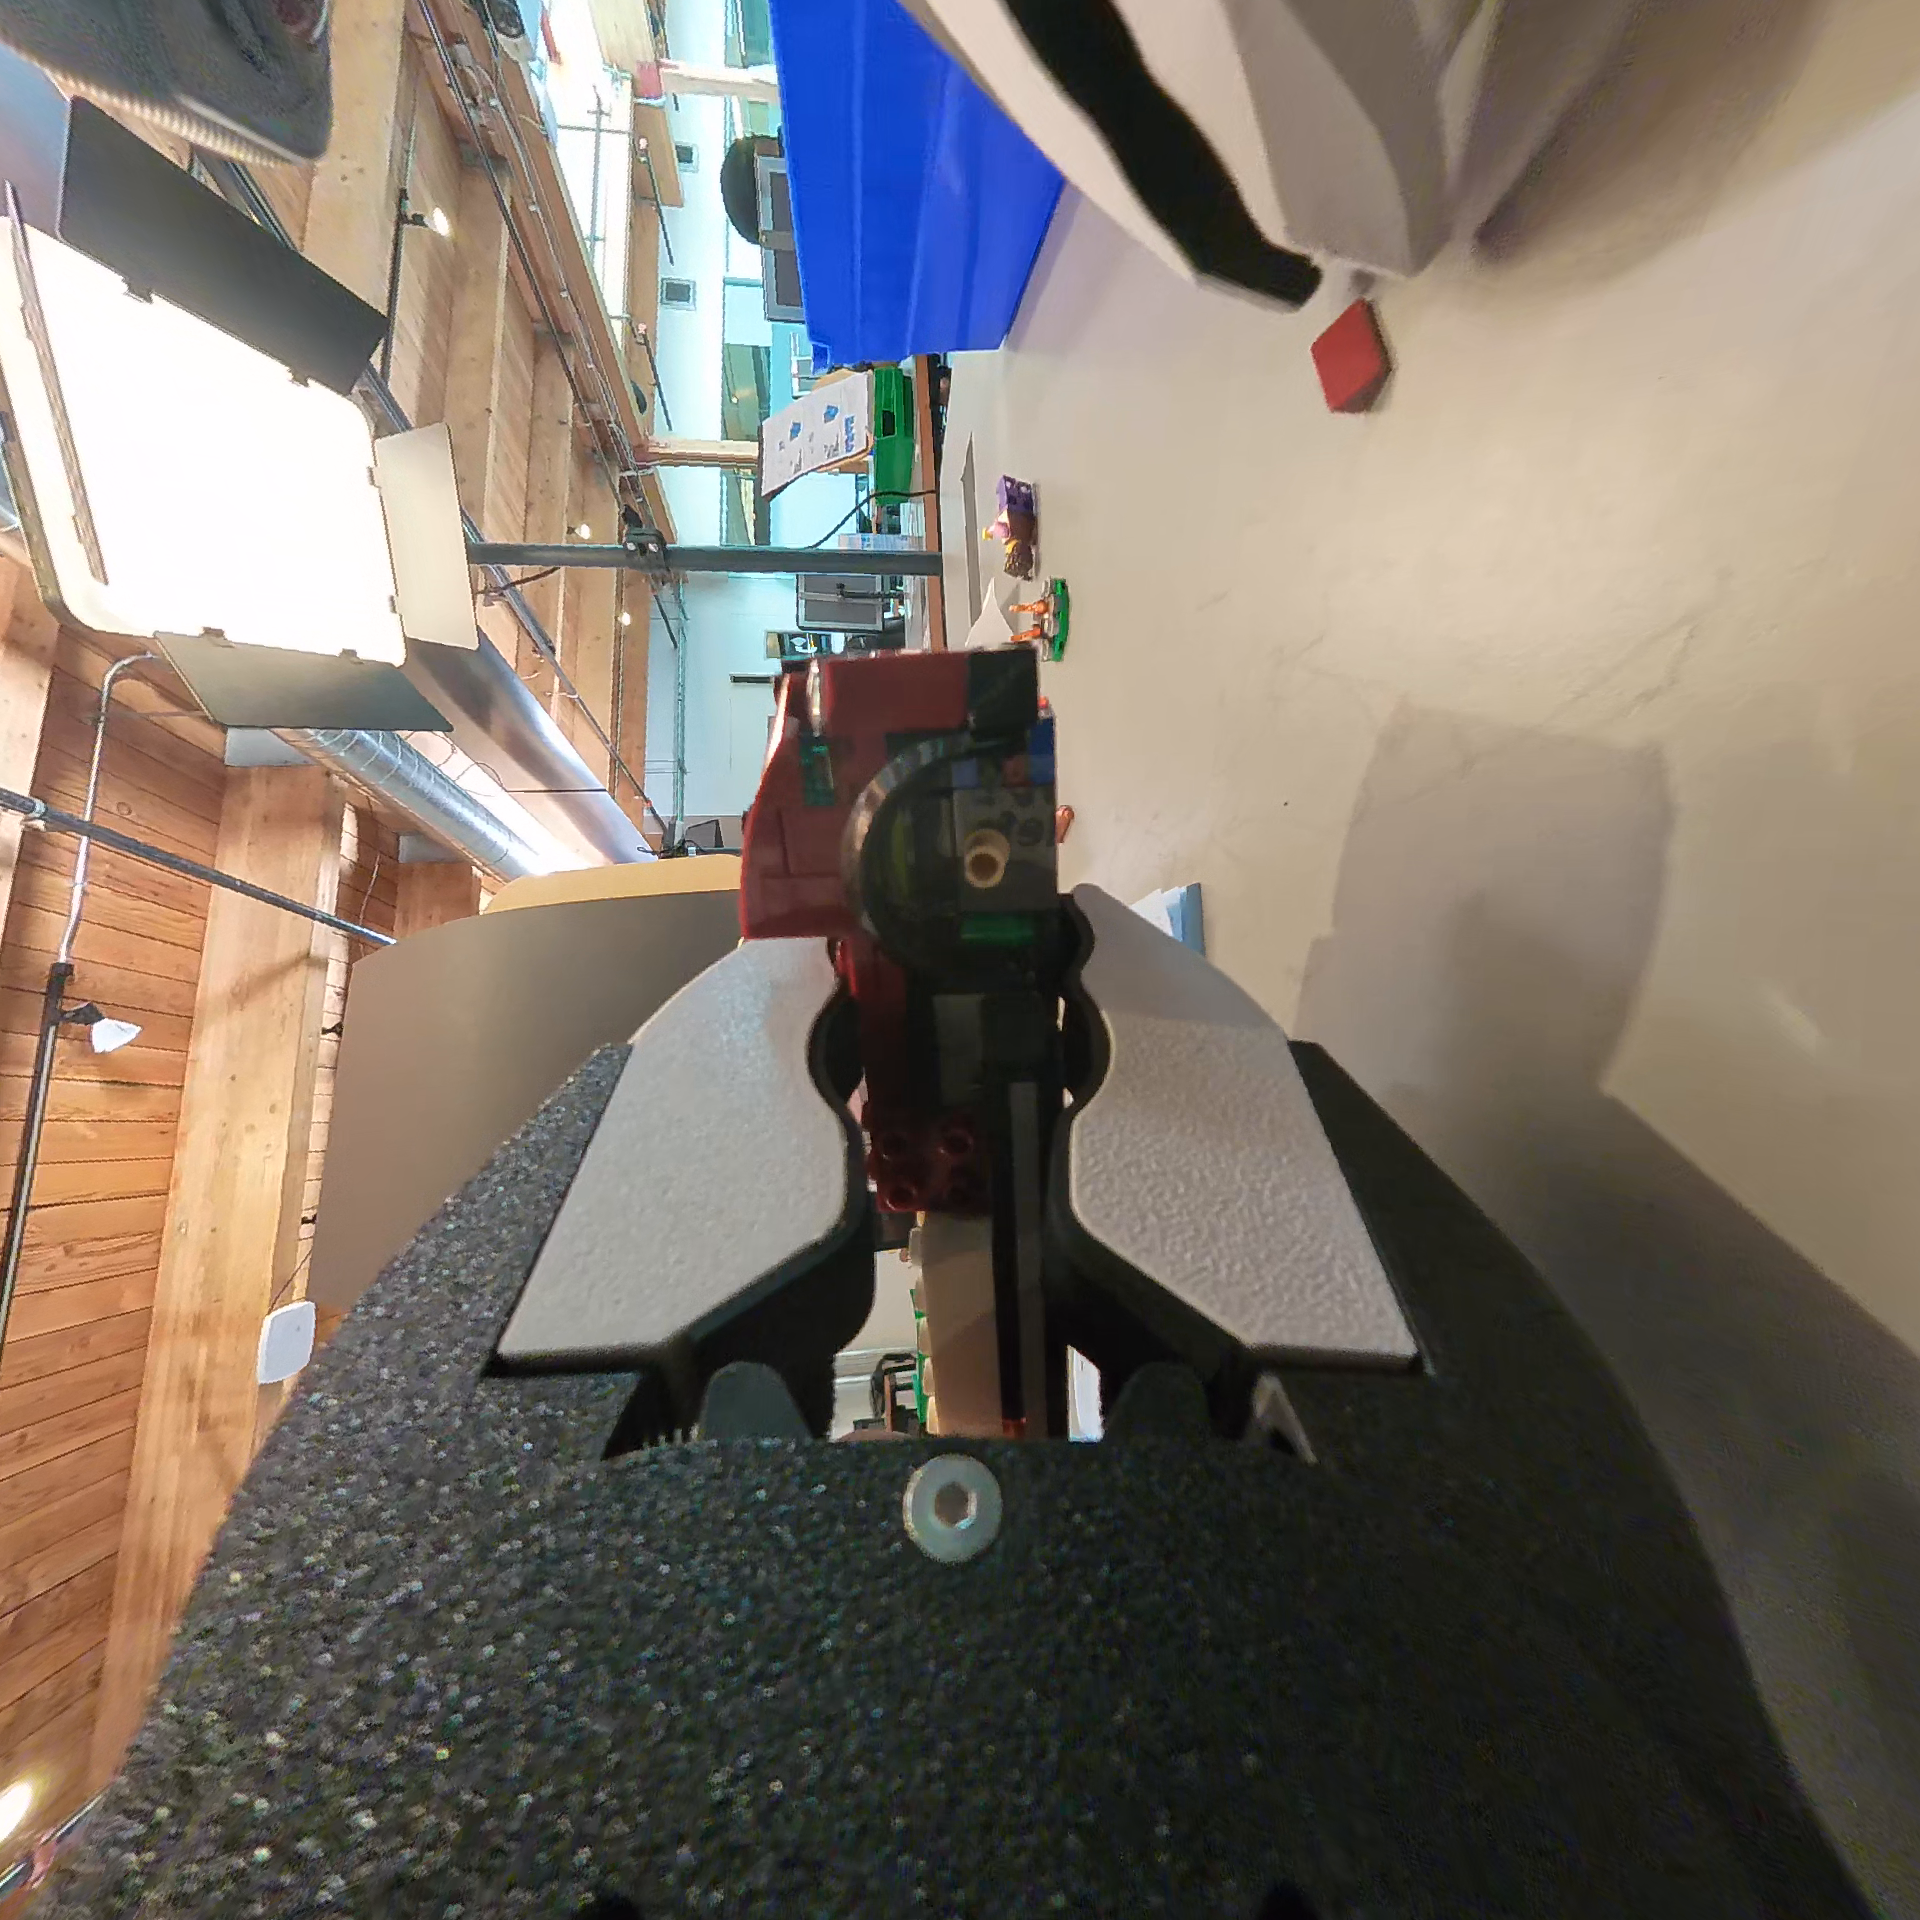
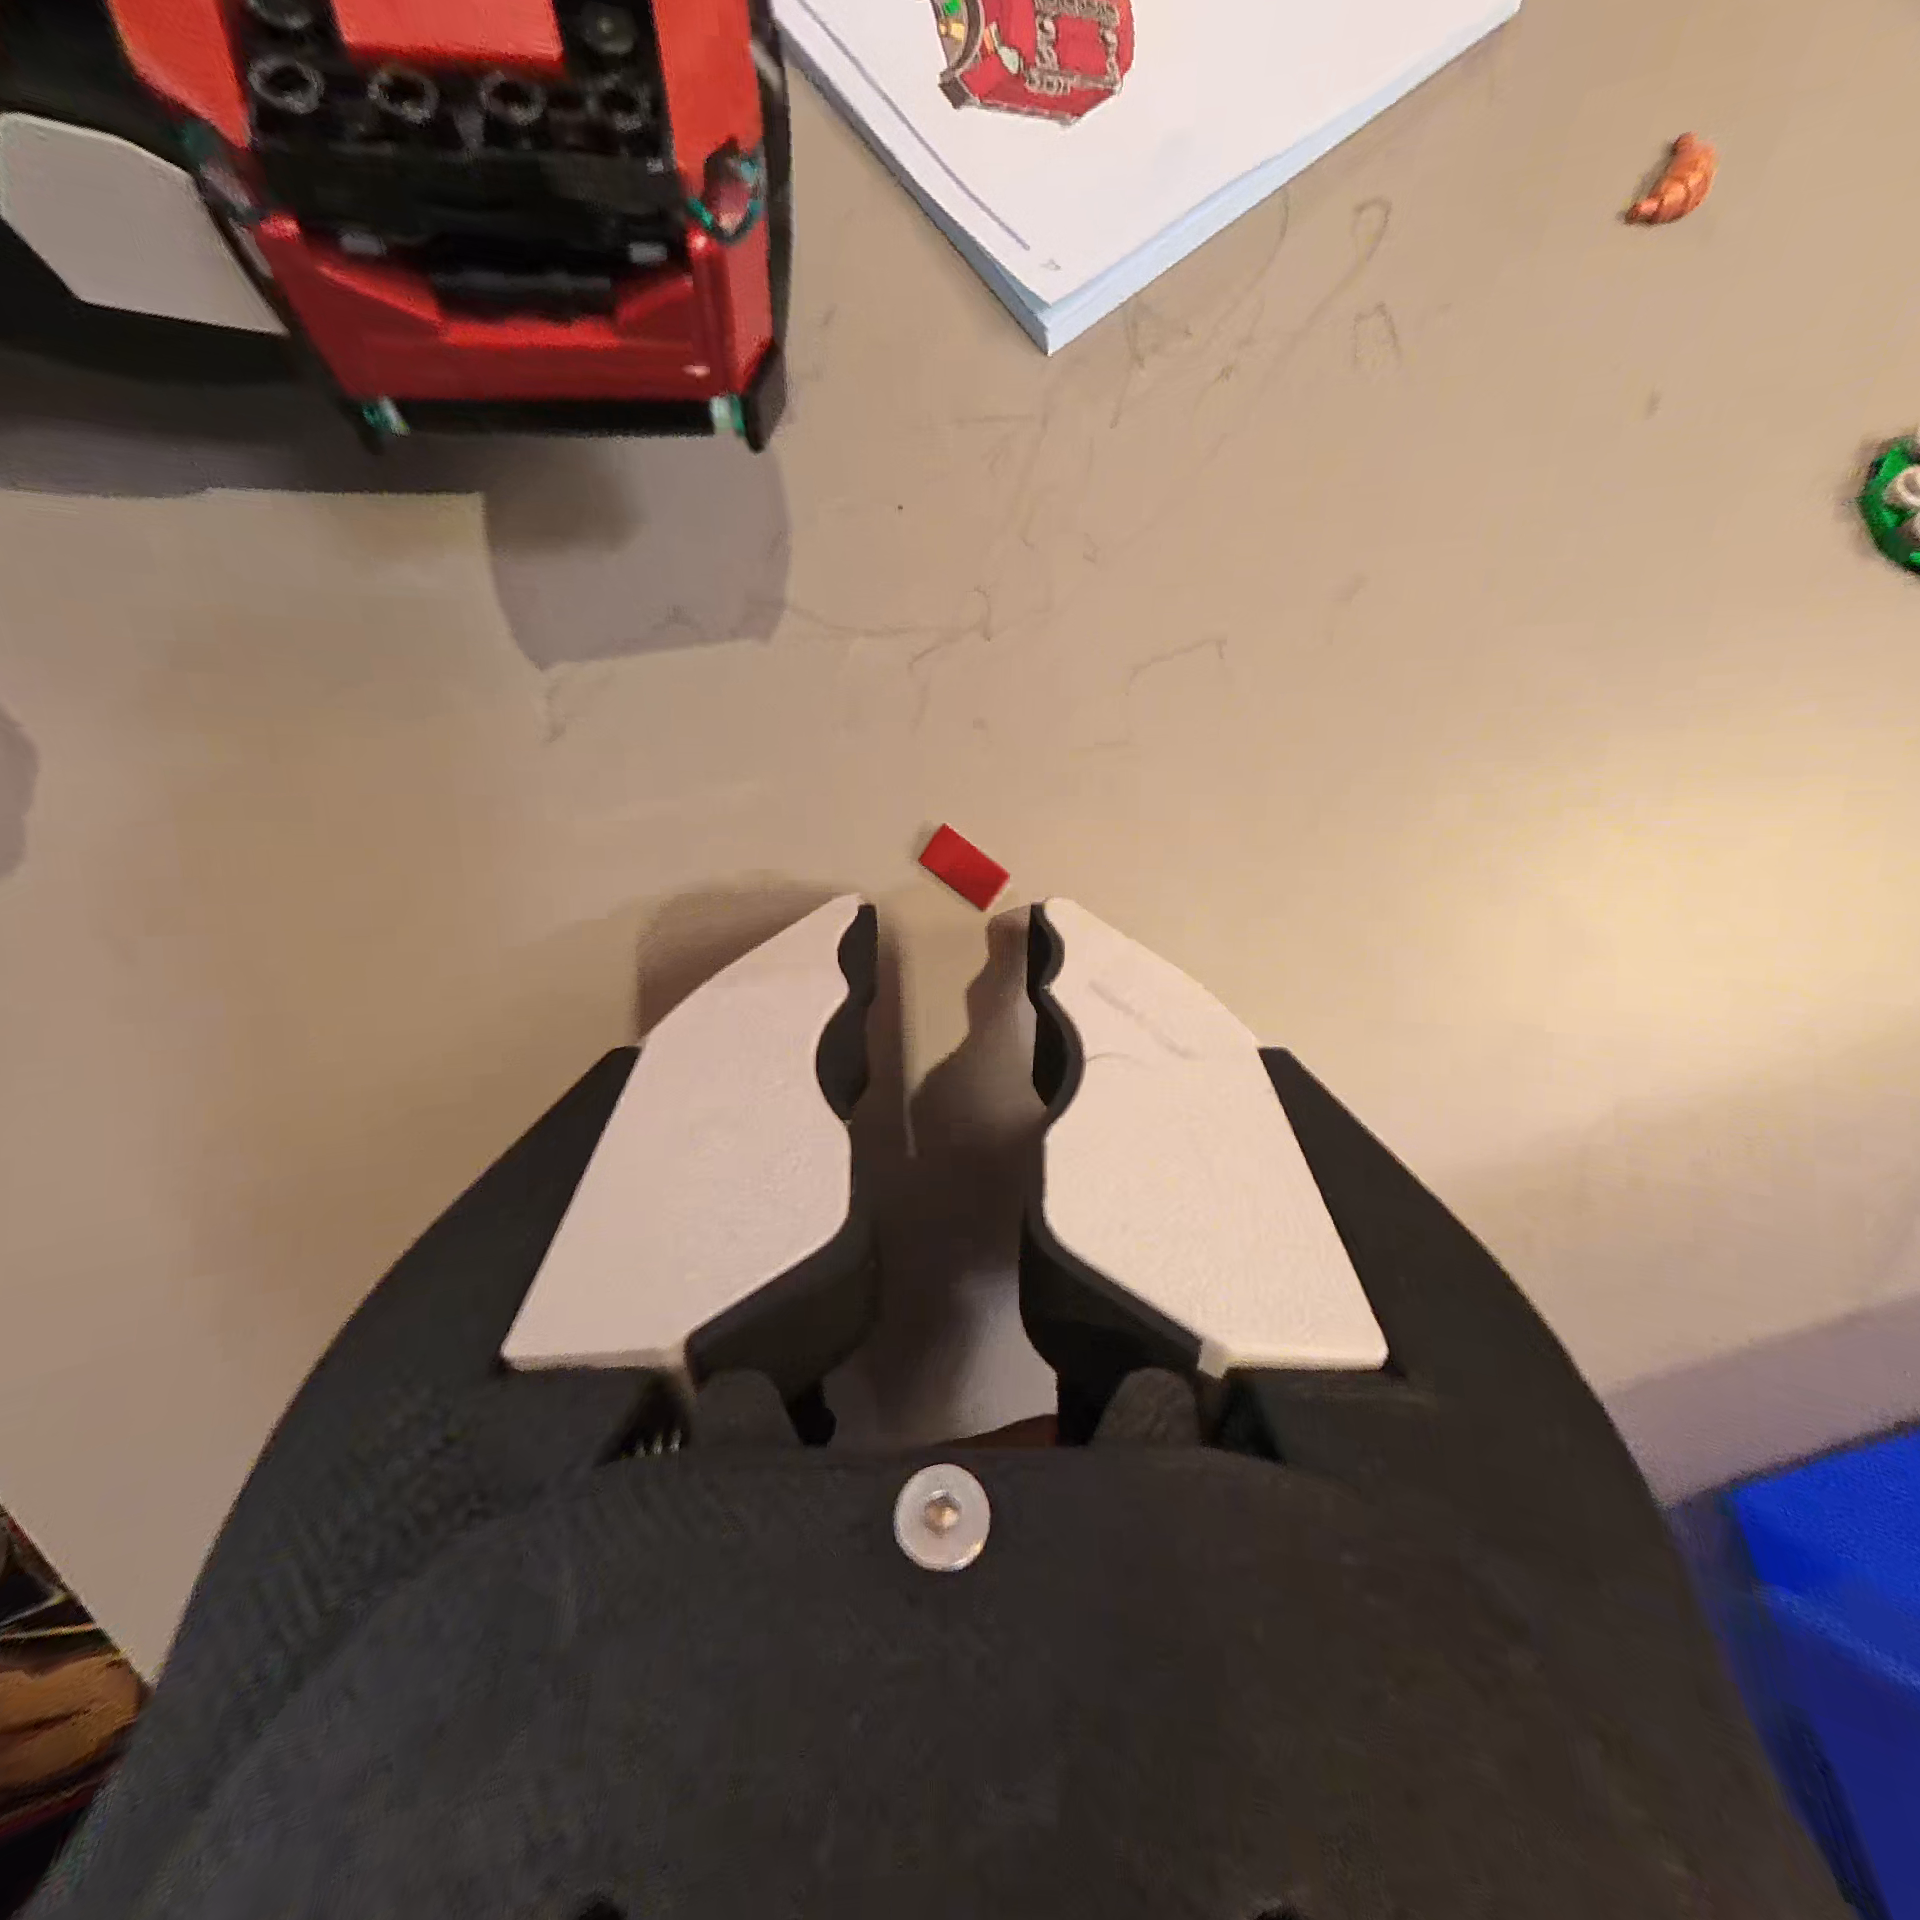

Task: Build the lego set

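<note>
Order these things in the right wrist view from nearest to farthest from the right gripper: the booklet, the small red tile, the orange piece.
1. Small red tile, just ahead of the open jaws of the right gripper.
2. Booklet, farther ahead, slightly right.
3. Orange piece, far upper right.

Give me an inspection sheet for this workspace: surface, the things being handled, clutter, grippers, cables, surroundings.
Surface: beige tabletop, scuffed with faint marks.
Things handled: red and black brick model clamped in the left gripper; small flat red tile lying on the table.
Clutter: white booklet, orange piece, green round piece, purple figure.
Grippers: left gripper fingers pressed on the model; right gripper open, bare, just short of the tile.
Cables: black cable by the far table edge.
Surroundings: wooden wall, studio light panel, blue sheet.
</note>
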A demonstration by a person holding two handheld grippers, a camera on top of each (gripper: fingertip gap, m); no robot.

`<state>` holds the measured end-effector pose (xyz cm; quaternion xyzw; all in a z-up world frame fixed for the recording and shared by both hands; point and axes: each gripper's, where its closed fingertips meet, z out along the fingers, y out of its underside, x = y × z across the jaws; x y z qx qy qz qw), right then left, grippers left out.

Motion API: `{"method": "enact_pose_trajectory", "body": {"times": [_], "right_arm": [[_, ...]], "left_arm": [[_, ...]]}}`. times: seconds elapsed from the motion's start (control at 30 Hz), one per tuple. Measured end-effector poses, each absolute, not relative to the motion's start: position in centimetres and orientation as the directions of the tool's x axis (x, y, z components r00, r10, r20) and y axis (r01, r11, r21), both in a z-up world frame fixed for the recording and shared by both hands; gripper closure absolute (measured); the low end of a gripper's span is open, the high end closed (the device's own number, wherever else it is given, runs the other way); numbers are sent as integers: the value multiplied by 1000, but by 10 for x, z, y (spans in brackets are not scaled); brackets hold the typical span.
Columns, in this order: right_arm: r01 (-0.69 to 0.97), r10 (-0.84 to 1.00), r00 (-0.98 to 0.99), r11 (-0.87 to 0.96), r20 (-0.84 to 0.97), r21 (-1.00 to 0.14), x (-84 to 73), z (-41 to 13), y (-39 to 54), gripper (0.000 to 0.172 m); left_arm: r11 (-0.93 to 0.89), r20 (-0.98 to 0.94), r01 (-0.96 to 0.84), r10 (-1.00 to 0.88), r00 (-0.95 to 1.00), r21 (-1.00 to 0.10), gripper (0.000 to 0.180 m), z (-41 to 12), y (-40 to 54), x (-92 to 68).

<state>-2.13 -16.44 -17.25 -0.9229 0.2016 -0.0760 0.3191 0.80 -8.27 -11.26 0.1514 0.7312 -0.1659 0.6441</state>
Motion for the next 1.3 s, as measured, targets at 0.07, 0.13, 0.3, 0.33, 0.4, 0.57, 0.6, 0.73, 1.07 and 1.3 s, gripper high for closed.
{"method": "enact_pose_trajectory", "body": {"times": [0.07,0.13,0.3,0.33,0.4,0.57,0.6,0.73,1.07,1.3], "right_arm": [[-328,-428,904,-723,22,-608,-25,-175,-163,147],[-323,-436,899,-723,42,-610,-24,-175,-162,147],[-303,-407,913,-717,24,-628,-23,-175,-152,147],[-295,-399,917,-716,23,-632,-23,-175,-151,147],[-282,-387,922,-719,29,-635,-21,-175,-149,147],[-188,-316,945,-738,86,-648,-16,-172,-152,144],[-153,-283,954,-739,96,-656,-17,-171,-151,144],[-72,-176,980,-746,92,-662,-17,-172,-152,143],[-71,-107,994,-736,11,-674,-17,-175,-151,156],[-57,-91,996,-735,16,-676,-19,-175,-151,148]], "left_arm": [[898,-992,436,1,-128,-55,145,-112,-82,8],[896,-991,439,-1,-131,-59,145,-112,-83,8],[892,-991,447,-3,-134,-63,145,-112,-86,5],[892,-991,447,-3,-134,-63,145,-112,-86,5],[893,-991,445,-4,-132,-63,145,-111,-86,5],[895,-991,441,-7,-135,-67,145,-111,-85,5],[894,-990,443,-7,-138,-68,145,-111,-85,5],[891,-990,450,-1,-143,-66,145,-113,-87,4],[894,-988,443,1,-153,-68,145,-115,-85,5],[892,-986,446,3,-165,-72,145,-117,-86,5]]}}
